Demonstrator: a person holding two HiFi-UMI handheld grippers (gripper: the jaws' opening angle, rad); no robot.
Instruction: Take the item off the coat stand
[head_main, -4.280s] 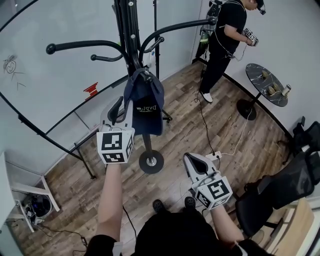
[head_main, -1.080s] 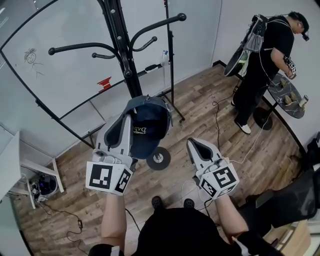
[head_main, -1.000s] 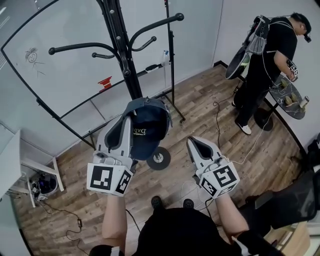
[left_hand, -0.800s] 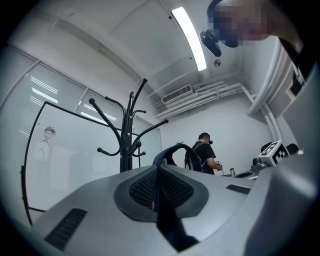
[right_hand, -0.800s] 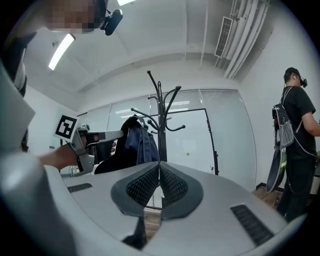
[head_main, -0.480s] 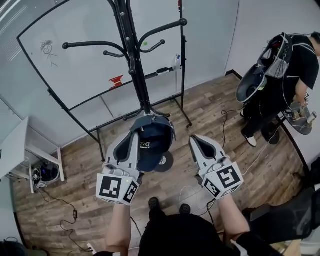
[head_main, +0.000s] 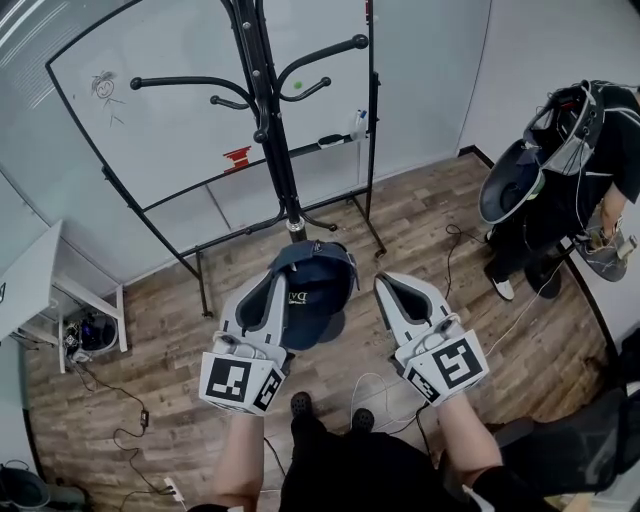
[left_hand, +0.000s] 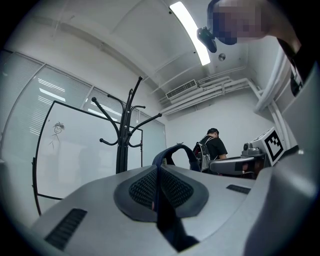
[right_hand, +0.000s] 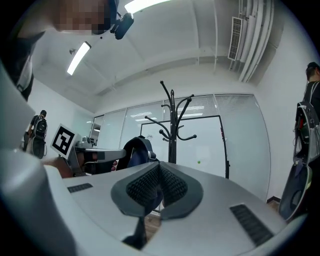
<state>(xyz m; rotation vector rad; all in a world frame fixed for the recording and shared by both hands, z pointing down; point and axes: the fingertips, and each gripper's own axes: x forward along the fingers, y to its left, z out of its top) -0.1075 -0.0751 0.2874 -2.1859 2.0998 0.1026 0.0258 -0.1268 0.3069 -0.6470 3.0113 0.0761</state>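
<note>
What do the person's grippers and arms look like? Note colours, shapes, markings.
The left gripper and right gripper are pale grey wedge-shaped shells with dark textured pads; each bears a white cube with black square markers. Bare forearms, black top.

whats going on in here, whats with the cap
A person holds a gripper in each hand. The left gripper is clamped on a dark blue cap, which hangs clear of the black coat stand in front of them; the hooks in view are bare. The right gripper is shut and empty, beside the cap. Another person stands off to the right.
</note>
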